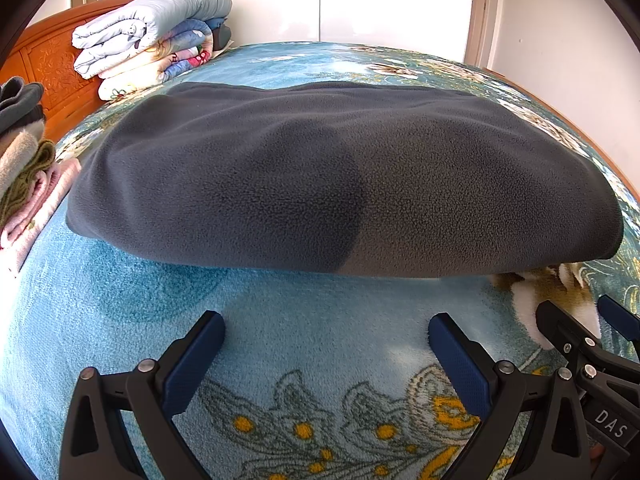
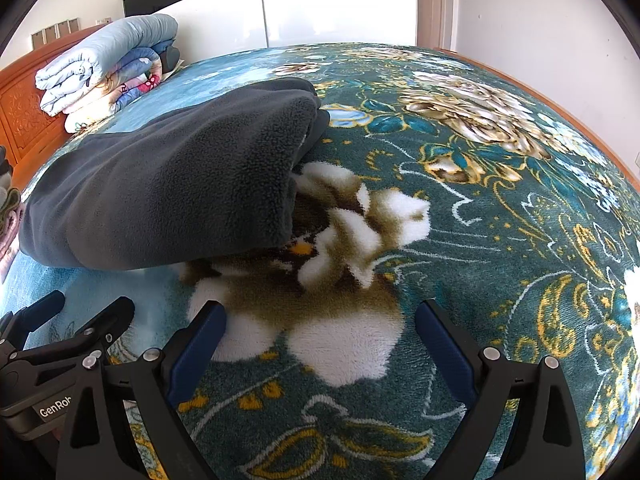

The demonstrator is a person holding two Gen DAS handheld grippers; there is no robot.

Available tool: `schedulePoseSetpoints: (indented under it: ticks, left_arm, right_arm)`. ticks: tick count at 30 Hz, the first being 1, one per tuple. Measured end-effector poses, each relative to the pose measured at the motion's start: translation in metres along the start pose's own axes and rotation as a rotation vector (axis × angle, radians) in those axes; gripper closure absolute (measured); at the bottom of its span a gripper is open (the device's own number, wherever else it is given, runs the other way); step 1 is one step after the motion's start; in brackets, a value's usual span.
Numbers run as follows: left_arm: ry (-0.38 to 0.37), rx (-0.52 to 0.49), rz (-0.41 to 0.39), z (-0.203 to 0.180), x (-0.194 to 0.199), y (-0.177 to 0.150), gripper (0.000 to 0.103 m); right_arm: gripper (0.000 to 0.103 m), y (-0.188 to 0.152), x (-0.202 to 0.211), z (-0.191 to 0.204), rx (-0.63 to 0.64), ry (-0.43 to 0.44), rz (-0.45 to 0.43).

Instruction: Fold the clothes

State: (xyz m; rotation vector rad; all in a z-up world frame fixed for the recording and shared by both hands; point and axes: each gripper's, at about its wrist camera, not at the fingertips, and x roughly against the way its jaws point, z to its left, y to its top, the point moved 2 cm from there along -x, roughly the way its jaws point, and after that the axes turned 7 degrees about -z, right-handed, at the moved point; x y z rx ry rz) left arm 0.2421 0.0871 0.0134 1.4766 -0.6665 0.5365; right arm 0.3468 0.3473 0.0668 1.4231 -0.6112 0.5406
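Two grippers sit low over the bed, side by side, and both have their jaws spread with nothing between them. The left gripper [image 1: 326, 330] faces the long near edge of the fleece [image 1: 344, 176]; the right gripper [image 2: 320, 320] points past that garment's right end, over the white flower in the bedspread [image 2: 500, 208]. Each shows at the edge of the other's view, so they are close together, and neither touches the cloth.

That grey fleece lies just ahead of them, spread across the middle of the bed. It already looks doubled: the near edge is a rounded fold, and at the right end the layers gape open, showing a thick stack. My reading is that one fold is done and the grippers sit back, empty and wide, ready for a fresh grasp. The loose right end seems the likely place to take hold for a fold across, though the layers could slip apart if only the top one is caught.

Further out, a pile [image 1: 28, 168] of folded clothes sits at the left edge of the bed, probably finished pieces. Folded quilts [image 1: 152, 36] are stacked against the headboard [image 1: 52, 64], well clear of the working space.
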Motion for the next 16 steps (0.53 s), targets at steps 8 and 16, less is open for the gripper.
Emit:
schedulePoseSetpoints:
  ticks: [8,16]
  left_arm:
    - [-0.001,-0.001,0.0,0.0001,0.0002,0.0005,0.0]
    - [-0.001,0.0,0.0,0.001,0.0006,0.0009,0.0]
  right_arm:
    - [0.007,-0.0002,0.0003,0.0004,0.0,-0.001,-0.001]
    - [0.006,-0.0002,0.0001,0.0008,-0.001,-0.001,0.0]
